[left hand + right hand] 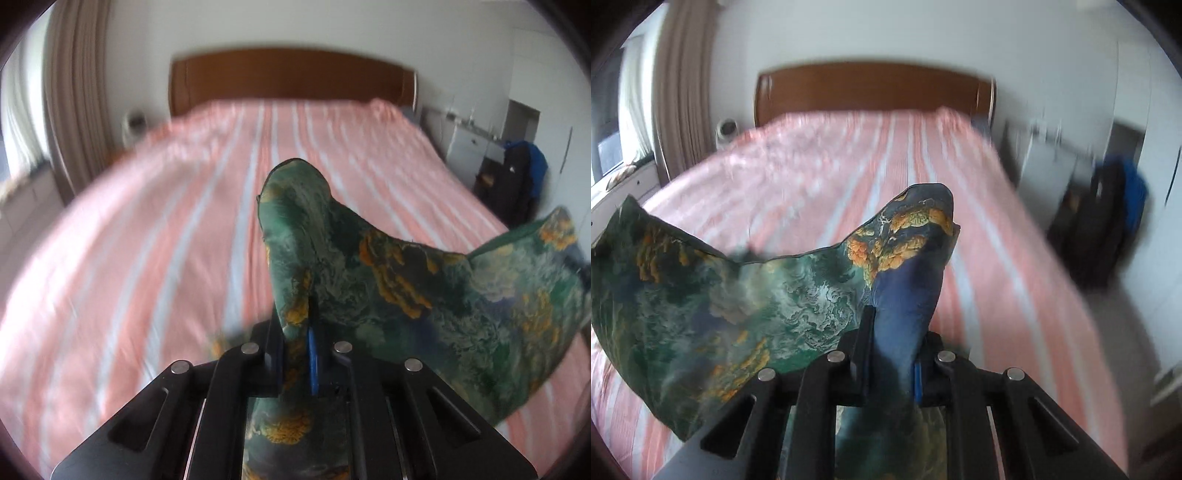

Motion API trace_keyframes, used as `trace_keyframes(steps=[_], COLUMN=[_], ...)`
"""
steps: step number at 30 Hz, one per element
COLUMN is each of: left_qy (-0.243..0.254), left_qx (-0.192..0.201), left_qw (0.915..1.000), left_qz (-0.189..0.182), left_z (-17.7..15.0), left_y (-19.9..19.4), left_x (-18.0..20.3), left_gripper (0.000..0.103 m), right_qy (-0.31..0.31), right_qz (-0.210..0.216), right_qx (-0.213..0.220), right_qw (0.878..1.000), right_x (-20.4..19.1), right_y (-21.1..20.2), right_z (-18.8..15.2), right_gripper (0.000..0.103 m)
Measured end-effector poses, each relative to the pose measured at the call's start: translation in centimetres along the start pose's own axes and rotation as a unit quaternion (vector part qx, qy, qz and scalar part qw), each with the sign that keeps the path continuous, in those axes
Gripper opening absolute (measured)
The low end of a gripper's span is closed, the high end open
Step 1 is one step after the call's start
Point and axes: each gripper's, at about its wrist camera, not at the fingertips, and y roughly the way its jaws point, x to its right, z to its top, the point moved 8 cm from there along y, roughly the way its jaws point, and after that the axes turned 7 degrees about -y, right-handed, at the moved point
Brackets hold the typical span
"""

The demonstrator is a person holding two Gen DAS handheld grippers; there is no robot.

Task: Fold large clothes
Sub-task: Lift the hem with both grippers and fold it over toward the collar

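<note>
- Left wrist view: at 9 o'clock we see beige pleated curtains (79, 85) beside a bright window.
- At 12 o'clock a brown wooden headboard (291, 79) closes off the bed, whose pink and white striped bedspread (147, 229) fills the middle.
- At 6 o'clock our left gripper (297, 354) is clenched on a corner of the green silky garment with orange and blue print (424, 288); the cloth hangs lifted above the bedspread and runs toward 3 o'clock.
- At 2 o'clock a black and blue bag (517, 177) stands by a white cabinet (467, 147).
- Right wrist view: the garment (701, 295) stretches in from 9 o'clock.
- At 6 o'clock our right gripper (892, 354) is clamped on its other corner, which pokes up past the fingers.
</note>
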Motion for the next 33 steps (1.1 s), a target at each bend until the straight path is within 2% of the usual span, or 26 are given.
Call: trace_keyframes(steps=[3,5,7,9,10,11,12,14,19,22,23,24,25,26,27,28,29,31,33], left_qy=[0.007,0.021,0.019,-0.004,-0.021,-0.033,-0.034,-0.034,-0.052,-0.047,-0.037,-0.033,-0.031,-0.029,-0.024,-0.015,-0.003,0.029,0.052], left_qx=[0.038,0.031,-0.018,-0.09,-0.108,-0.096,-0.063,-0.053,-0.048,-0.061,-0.073,-0.074,-0.064,-0.052,-0.033,-0.022,-0.017,-0.024,-0.032], left_qw=[0.9989,0.9976,0.9965,0.9928,0.9921,0.9939,0.9963,0.9969,0.9972,0.9967,0.9959,0.9955,0.996,0.9971,0.9988,0.9996,0.9997,0.9977,0.9952], left_qz=[0.028,0.058,0.08,0.079,0.06,0.044,0.049,0.046,0.023,0.026,0.038,0.05,0.053,0.047,0.026,0.004,-0.016,-0.057,-0.077], left_z=[1.4,0.5,-2.3,-7.1,-9.3,-10.3,-10.5,-10.6,-10.5,-10.4,-10.4,-9.6,-8.6,-7.3,-6.0,-4.8,-3.7,-1.8,-0.9], left_y=[2.3,5.7,10.3,14.6,15.9,15.9,15.2,15.0,14.6,13.4,12.3,11.4,9.8,9.1,7.4,6.3,5.5,4.9,5.7], left_x=[0.1,-0.5,-2.1,-4.1,-4.6,-4.7,-4.8,-5.0,-5.3,-5.3,-5.2,-5.1,-4.2,-2.8,-1.3,0.5,2.6,7.9,12.1], left_gripper=[0.008,0.009,0.009,0.013,0.014,0.014,0.014,0.014,0.02,0.03,0.038,0.054,0.064,0.08,0.092,0.096,0.097,0.097,0.098], right_qy=[0.008,0.03,0.045,0.056,0.06,0.072,0.089,0.097,0.127,0.134,0.139,0.145,0.153,0.162,0.17,0.177,0.18,0.184,0.192], right_qz=[-0.02,-0.026,-0.028,-0.02,-0.007,0.013,0.026,0.002,0.024,0.03,0.033,0.04,0.049,0.066,0.087,0.097,0.1,0.099,0.108], right_qx=[0.038,0.033,0.012,-0.05,-0.085,-0.125,-0.122,-0.072,-0.059,-0.055,-0.055,-0.055,-0.057,-0.062,-0.069,-0.075,-0.073,-0.037,-0.001], right_qw=[0.999,0.999,0.999,0.997,0.995,0.989,0.988,0.993,0.99,0.989,0.988,0.987,0.985,0.983,0.979,0.976,0.976,0.977,0.975], right_x=[0.3,0.8,1.2,1.1,0.8,0.1,-0.4,-0.3,0.7,0.9,0.9,1.1,0.9,0.9,1.1,1.4,1.5,2.4,2.7], right_y=[0.7,3.4,6.5,12.1,14.4,16.9,17.7,16.7,15.8,15.5,15.6,15.7,16.6,16.8,16.6,16.0,15.4,12.1,8.8], right_z=[2.7,2.9,1.5,-2.4,-4.6,-8.0,-9.7,-10.1,-10.5,-10.5,-10.4,-10.3,-9.9,-9.7,-9.3,-8.8,-8.3,-6.6,-5.5], right_gripper=[0.016,0.016,0.016,0.016,0.018,0.021,0.022,0.022,0.026,0.03,0.035,0.039,0.05,0.062,0.068,0.075,0.076,0.076,0.079])
